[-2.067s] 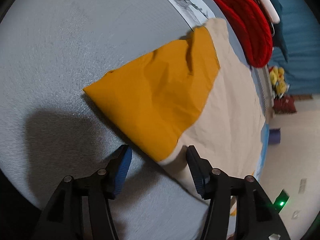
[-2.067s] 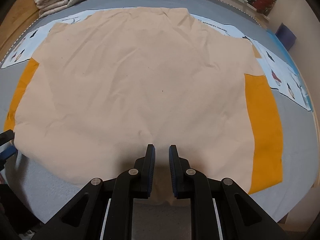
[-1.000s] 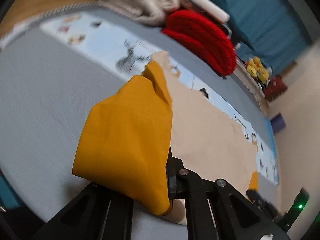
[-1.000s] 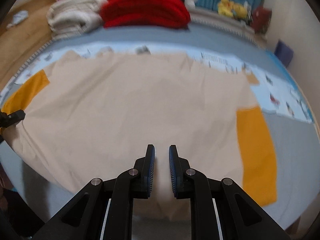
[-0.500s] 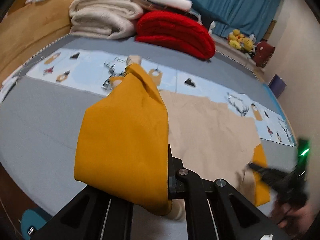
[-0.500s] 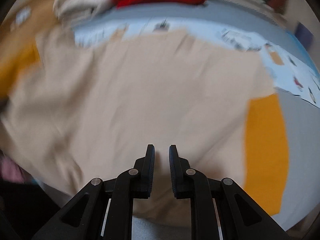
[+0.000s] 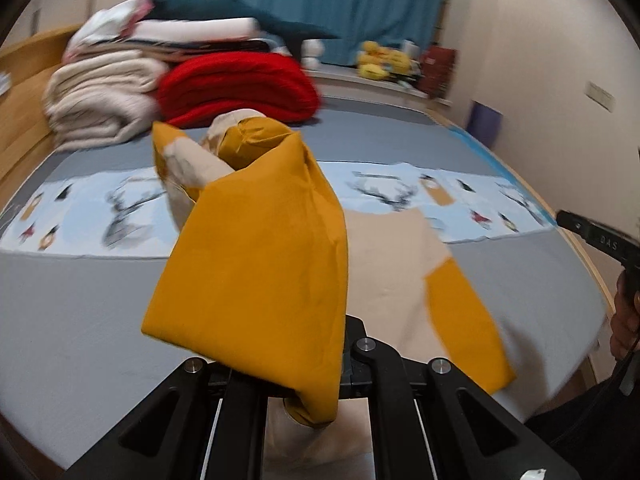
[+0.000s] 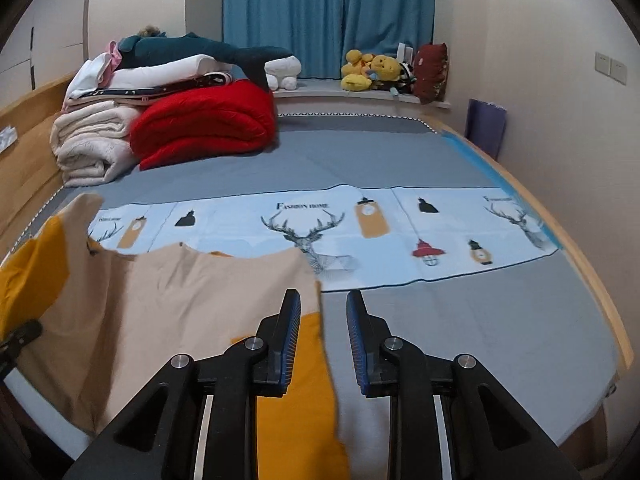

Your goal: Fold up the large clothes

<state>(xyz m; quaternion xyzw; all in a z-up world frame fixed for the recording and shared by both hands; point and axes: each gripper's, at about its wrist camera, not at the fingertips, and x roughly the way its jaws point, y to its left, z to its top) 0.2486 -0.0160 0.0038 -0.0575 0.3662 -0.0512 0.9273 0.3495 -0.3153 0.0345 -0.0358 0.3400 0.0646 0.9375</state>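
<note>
While the left gripper (image 7: 304, 368) is clamped on the mustard sleeve (image 7: 256, 280) of the shirt (image 8: 168, 312), its fingertips are hidden under the bunched cloth, which is lifted clear of the bed (image 8: 460, 320) and drapes over the tool. The shirt, beige in the body with mustard sleeves, lies across the near-left part of the bed, its far hem reaching the printed light-blue runner (image 8: 400, 232) that crosses the bed from the left edge to the right edge. The second mustard sleeve (image 8: 296, 400) lies flat toward the near edge, directly under the left finger of the right gripper (image 8: 323, 340). The right gripper stands with its jaws parted and nothing between them, above the grey bedcover just beside that sleeve; whether it touches the cloth cannot be told. In the left wrist view the right gripper (image 7: 596, 240) appears at the right edge of the bed, with part of the person's hand (image 7: 624, 320) on it. At the far-left corner of the bed sit a red quilt (image 8: 204, 128) and, touching it on the left, a stack of folded cream blankets (image 8: 92, 140). Yellow plush toys (image 8: 368, 70) sit on the ledge past the far edge, before a blue curtain (image 8: 328, 16).
</note>
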